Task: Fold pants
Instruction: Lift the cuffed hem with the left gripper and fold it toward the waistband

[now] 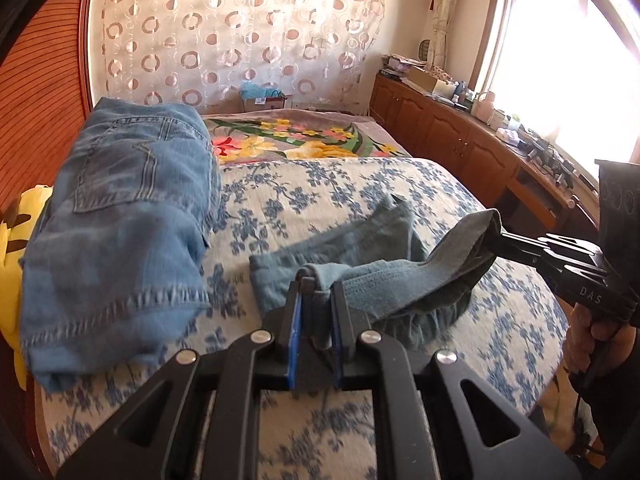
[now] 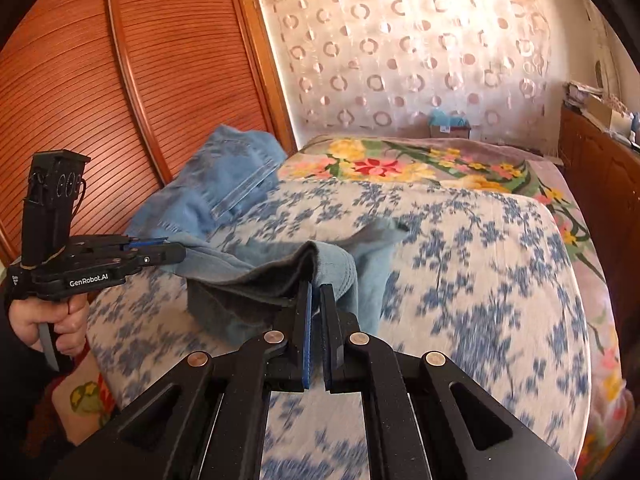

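A pair of blue-grey pants [image 1: 360, 248] lies crumpled on the bed, partly lifted at its near end; it also shows in the right wrist view [image 2: 256, 280]. My left gripper [image 1: 316, 292] is shut on one corner of the waistband. It shows from the side in the right wrist view [image 2: 176, 254], holding the cloth. My right gripper [image 2: 316, 292] is shut on the other corner of the pants. It shows at the right in the left wrist view [image 1: 494, 232], gripping a raised fold. The cloth sags between the two grippers.
A folded pair of light blue jeans [image 1: 120, 216] sits at the bed's left side beside a wooden slatted wardrobe [image 2: 100, 80]. The bed has a blue-flowered cover [image 1: 400, 184] and a floral blanket [image 1: 296, 140] beyond. A wooden cabinet [image 1: 448, 128] with clutter runs along the right wall.
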{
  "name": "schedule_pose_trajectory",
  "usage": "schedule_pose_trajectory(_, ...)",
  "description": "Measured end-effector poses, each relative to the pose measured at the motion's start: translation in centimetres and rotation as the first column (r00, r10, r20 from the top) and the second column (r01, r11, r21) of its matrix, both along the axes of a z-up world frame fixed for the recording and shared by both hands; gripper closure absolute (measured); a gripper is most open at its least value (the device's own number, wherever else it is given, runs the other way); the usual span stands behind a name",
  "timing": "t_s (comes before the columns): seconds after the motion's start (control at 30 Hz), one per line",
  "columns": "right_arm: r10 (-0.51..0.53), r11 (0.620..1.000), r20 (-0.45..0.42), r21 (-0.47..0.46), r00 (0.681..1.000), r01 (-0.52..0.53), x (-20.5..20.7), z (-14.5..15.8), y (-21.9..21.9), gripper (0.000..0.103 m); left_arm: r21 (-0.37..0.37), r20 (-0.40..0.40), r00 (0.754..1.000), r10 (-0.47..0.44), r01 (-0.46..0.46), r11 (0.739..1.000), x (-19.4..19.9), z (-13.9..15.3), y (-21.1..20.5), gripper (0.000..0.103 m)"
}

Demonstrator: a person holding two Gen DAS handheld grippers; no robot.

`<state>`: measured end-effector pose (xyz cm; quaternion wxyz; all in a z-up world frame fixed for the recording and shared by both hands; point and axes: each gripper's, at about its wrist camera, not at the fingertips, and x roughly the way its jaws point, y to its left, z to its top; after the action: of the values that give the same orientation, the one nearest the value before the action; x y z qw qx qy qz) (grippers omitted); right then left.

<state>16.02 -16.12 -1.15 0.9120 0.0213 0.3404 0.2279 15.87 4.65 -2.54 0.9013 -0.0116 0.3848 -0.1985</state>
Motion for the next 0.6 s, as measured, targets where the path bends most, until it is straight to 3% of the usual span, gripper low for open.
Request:
schedule_pose_trajectory(0.37, 0.004, 1.000, -0.073, 0.002, 0.997, -0.004, 6.8, -1.9, 0.1, 0.102, 0.021, -0.052, 0.998, 0.019, -0.018, 1.000, 5.5, -1.8, -0.3, 0.092)
schedule_pose_trajectory(0.5, -0.015, 1.000, -0.066, 0.001, 0.998, 0.015, 8.0, -1.8, -0.3, 0.101, 0.006, -0.077, 0.996, 0.036, -0.036, 0.999, 6.5, -2.2, 0.1, 0.087)
schedule_pose_trajectory(0.6, -0.025, 1.000, -0.047, -0.006, 0.999, 0.025, 8.1, -1.5, -0.8, 0.091, 0.000, -0.071, 0.997, 0.028, -0.028, 1.000, 6.7, -2.0, 0.2, 0.079)
